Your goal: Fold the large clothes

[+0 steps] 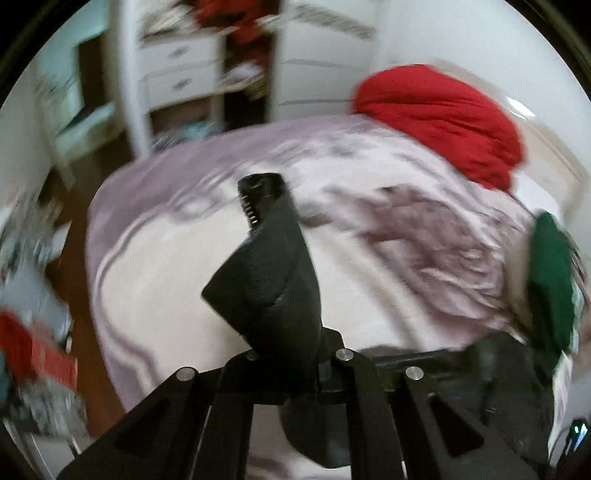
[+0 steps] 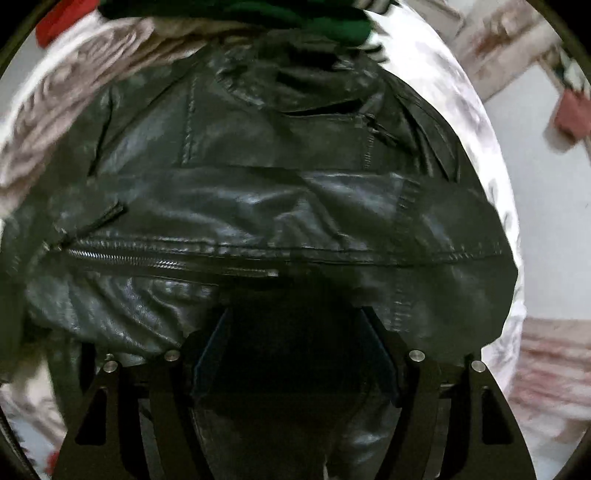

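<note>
black leather jacket (image 2: pixel 280 192) lies on the bed cover (image 1: pixel 155 266), zipper showing; looks partly folded, body still bulky. my right gripper (image 2: pixel 295 354) sits low over its near edge, fingers hidden, grip unclear. my left gripper (image 1: pixel 264 236) shows one finger; cannot tell its state. further folds remain.

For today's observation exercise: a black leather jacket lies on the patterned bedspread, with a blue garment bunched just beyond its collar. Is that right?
Not quite. The garment bunched beyond the collar is green, not blue, as the right wrist view shows. The rest holds: the black leather jacket lies on the patterned bedspread.
</note>
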`<control>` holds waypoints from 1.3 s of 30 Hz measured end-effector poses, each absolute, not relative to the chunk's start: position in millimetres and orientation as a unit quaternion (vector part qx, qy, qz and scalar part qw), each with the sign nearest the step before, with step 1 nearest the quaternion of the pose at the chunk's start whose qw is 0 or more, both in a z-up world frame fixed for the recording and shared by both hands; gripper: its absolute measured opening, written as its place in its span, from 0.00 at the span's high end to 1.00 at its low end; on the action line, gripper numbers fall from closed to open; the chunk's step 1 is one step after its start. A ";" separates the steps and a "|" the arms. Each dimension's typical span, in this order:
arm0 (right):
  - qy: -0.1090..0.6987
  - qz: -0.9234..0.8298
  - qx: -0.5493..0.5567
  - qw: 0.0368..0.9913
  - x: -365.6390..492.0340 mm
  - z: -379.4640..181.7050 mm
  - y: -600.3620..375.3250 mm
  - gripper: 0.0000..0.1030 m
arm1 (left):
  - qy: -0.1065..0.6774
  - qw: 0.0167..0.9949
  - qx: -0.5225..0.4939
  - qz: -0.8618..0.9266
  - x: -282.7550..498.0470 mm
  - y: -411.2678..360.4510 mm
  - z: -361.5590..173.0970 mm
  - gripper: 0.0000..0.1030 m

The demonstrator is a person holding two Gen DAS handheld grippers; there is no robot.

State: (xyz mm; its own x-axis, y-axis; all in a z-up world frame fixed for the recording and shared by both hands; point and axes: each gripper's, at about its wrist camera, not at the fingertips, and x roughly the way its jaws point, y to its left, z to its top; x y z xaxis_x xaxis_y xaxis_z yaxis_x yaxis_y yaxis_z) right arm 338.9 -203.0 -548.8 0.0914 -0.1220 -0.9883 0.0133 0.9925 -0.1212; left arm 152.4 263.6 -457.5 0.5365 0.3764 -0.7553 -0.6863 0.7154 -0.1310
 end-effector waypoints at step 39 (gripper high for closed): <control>0.640 0.046 0.376 0.668 331.9 -517.3 -453.6 0.30 | 0.566 0.816 -0.112 0.037 281.8 24.7 -528.0 0.10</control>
